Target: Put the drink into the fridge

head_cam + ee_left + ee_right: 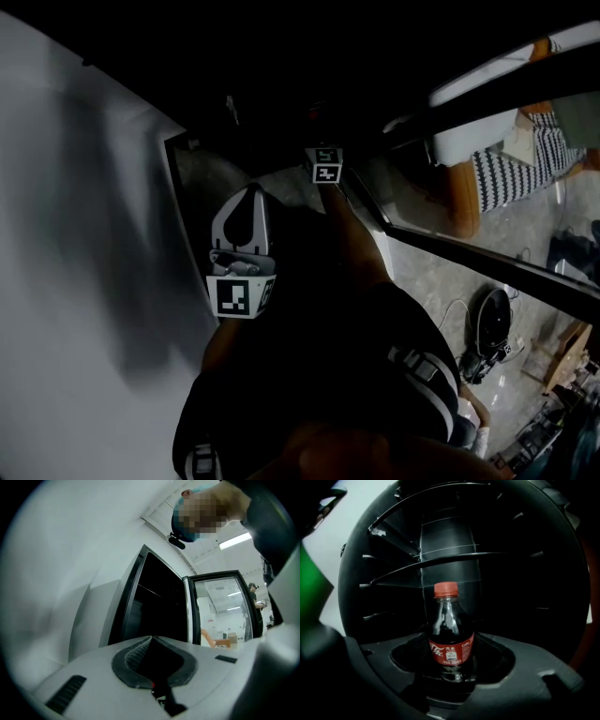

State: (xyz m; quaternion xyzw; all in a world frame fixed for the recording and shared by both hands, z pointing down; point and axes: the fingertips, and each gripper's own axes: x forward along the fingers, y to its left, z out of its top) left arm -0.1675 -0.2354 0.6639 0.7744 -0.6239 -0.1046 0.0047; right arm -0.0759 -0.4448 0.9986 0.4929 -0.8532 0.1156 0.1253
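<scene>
The only readable print is on the bottle (451,630), on its red label (451,651). White flowing script of the Coca-Cola kind runs across the left part of the label, partly turned out of sight. The white letters "Coke" stand near its right edge. In the middle of the label, two small white Chinese characters sit above a small white panel. Below the panel is a line that looks like it begins with "500", but the rest is too small to make out. In the head view, the nearer cube (241,295) and the farther cube (324,165) each bear black-and-white square code patterns, coded marks rather than words or numbers.
</scene>
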